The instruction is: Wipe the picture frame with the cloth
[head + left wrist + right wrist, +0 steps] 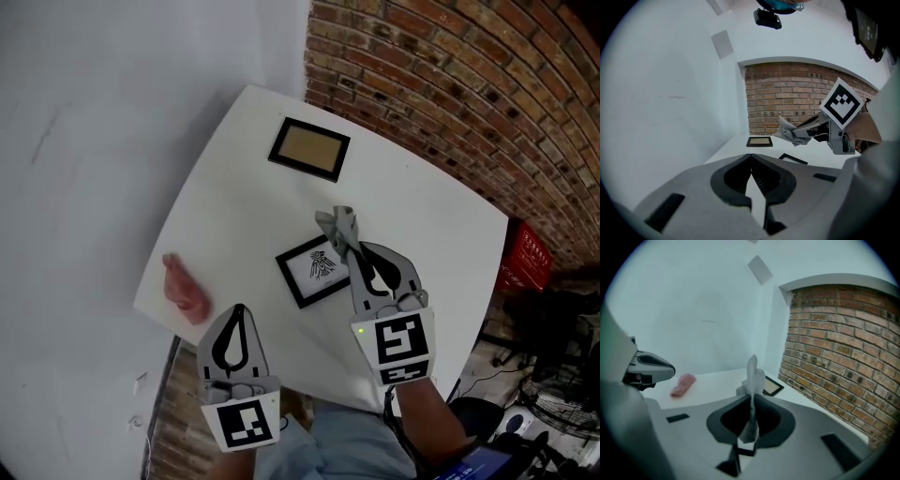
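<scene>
A black picture frame [317, 269] with a dark insect drawing lies flat in the middle of the white table [431, 225]. My right gripper [350, 247] hovers at that frame's right edge, shut on a crumpled grey cloth [338, 226] that sticks out past its tips. In the right gripper view the cloth [752, 373] stands up between the closed jaws. My left gripper [239, 309] is near the table's front edge, left of the frame, its jaws shut on nothing. From the left gripper view I see the cloth [789, 131] hanging above the frame [793, 159].
A second frame [310, 148] with a tan picture lies at the far side of the table. A pink cloth [186, 289] sits near the left edge. A white wall stands on the left, a brick wall [469, 84] on the right, and a red object [525, 255] beyond the table.
</scene>
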